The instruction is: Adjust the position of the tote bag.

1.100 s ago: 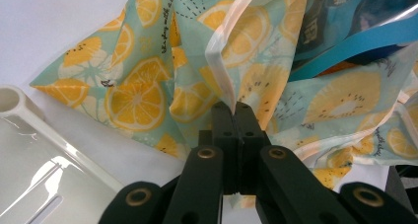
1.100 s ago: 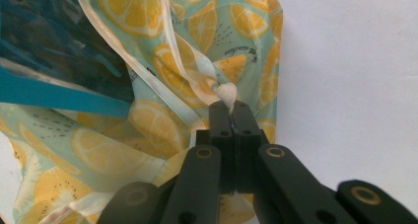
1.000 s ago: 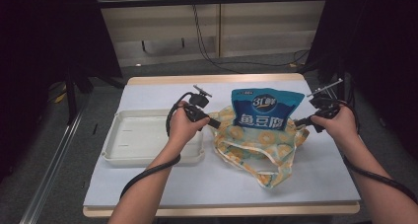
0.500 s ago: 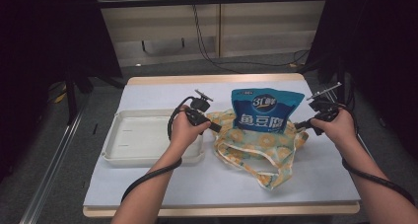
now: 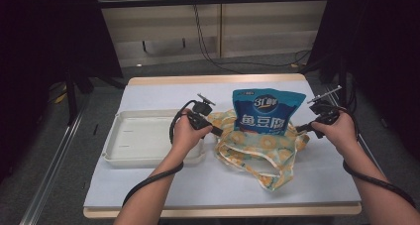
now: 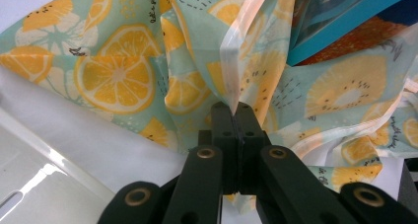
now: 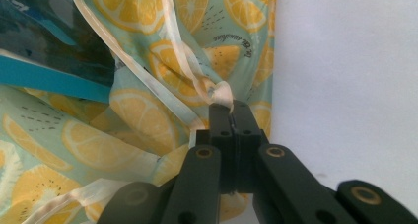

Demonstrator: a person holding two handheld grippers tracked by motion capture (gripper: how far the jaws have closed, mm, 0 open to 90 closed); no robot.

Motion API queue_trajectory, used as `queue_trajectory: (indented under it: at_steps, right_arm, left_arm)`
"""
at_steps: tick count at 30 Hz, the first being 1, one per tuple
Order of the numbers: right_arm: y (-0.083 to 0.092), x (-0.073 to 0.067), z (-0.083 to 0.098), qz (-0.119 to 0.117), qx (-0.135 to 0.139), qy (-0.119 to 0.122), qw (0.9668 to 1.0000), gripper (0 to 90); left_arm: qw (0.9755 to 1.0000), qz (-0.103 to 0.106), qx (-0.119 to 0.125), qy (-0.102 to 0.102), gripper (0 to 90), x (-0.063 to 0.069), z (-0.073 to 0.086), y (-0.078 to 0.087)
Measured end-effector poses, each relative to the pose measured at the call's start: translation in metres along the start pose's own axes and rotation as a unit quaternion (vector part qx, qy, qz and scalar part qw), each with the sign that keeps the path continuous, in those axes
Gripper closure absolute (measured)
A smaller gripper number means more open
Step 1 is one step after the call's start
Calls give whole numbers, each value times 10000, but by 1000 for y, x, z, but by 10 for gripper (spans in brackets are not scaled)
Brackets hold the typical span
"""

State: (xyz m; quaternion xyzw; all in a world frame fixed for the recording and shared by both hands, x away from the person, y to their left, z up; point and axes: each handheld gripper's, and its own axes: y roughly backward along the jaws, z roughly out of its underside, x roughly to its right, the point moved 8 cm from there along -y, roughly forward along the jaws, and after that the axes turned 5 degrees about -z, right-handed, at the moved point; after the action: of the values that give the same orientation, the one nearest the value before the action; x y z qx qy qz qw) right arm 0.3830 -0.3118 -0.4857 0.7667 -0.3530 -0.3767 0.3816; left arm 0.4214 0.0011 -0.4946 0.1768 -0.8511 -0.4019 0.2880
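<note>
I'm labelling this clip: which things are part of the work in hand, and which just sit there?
In use:
lemon-print bag
blue snack pouch
left gripper, shut on bag's edge
right gripper, shut on bag's edge

Lying about:
white tray

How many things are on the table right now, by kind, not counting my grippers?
Lemon-print bag, pinched at its rim by the left gripper and the right gripper: 1
Blue snack pouch standing in the bag: 1
White tray: 1
Total: 3
</note>
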Motion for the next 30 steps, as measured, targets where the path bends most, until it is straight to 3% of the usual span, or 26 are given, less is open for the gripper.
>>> queue_trajectory:
  at_steps: [2,8,10,11,12,17,19,25,28,30]
  right_arm:
    - [-1,-1,1,-5,1,-38,10000,900]
    - [0,0,2,10,59,-7,10000,895]
    - [2,-2,1,-20,116,2,9999,881]
    - [3,-3,1,5,136,19,9999,862]
    - [4,-3,1,20,106,74,9999,842]
    - [13,-8,-1,23,188,-32,9998,774]
    - [16,-5,1,194,145,59,9997,738]
    - [25,-5,1,430,133,198,9988,514]
    - [29,-9,0,429,223,172,9987,414]
    - [33,-9,-1,493,308,225,9981,363]
  left_arm:
    - [10000,-5,-4,-63,897,0,1,-1]
    - [10000,-12,78,22,874,1,1,0]
    - [10000,-57,-9,-23,835,0,2,3]
    - [9999,-86,-69,-41,812,-1,2,5]
    - [10000,-53,20,-21,785,0,1,6]
    - [10000,-48,35,-9,711,1,-2,14]
    - [10000,-2,72,-35,684,3,-4,17]
    - [9999,17,88,-143,562,5,-7,25]
    - [9998,49,143,-131,483,8,-10,27]
    - [9995,14,63,-298,425,8,-10,29]
